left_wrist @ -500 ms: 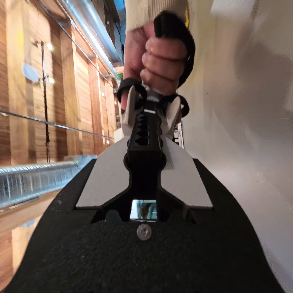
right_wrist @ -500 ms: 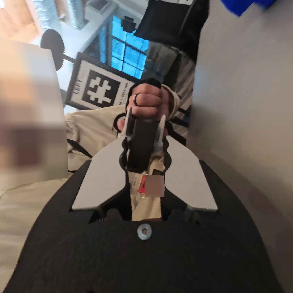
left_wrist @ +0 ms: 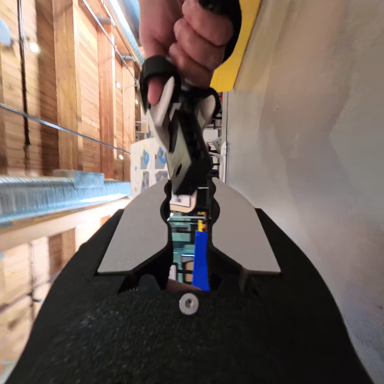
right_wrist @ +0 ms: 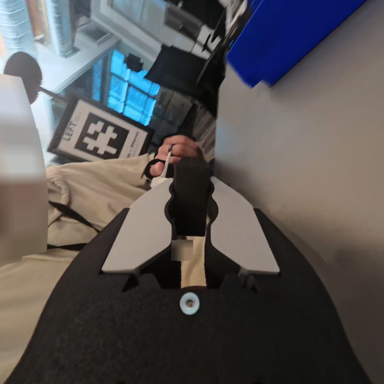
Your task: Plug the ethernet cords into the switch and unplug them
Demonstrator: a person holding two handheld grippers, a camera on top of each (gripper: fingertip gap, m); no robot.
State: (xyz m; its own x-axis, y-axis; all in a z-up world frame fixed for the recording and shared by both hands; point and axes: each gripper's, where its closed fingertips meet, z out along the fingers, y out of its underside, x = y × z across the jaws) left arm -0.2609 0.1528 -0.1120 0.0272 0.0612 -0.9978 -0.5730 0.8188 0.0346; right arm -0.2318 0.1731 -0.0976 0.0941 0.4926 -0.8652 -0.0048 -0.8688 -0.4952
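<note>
Both views are tipped sideways and pretty blurry, with the two grippers pointed nose to nose. The left gripper (left_wrist: 190,193) has its grey fingers (left_wrist: 141,232) apart, and a blue strip (left_wrist: 200,259) and some teal clutter show through the gap. Nothing is pinched in there. Right past its tips is the black nose of the other unit, held by the right hand (left_wrist: 187,41) with one fingertip through a black loop. A wood-plank wall (left_wrist: 62,104) and a ribbed metal duct (left_wrist: 52,193) fill that view's left side, and a plain grey surface (left_wrist: 311,187) with a yellow patch (left_wrist: 232,68) fills the right. The right gripper (right_wrist: 191,187) also has its fingers spread, but a black block from the left unit sits right in the gap. You can't tell if the pads are touching it or just framing it. Behind it is the left hand (right_wrist: 178,149) with a ring (right_wrist: 170,147), a cream sleeve (right_wrist: 93,187), a framed black-and-white marker board (right_wrist: 99,135), a blue-paned window (right_wrist: 133,97) and a blue bin (right_wrist: 291,37) up by the grey surface. As for the switch and ethernet cords, neither camera lets you tell where they are.
</note>
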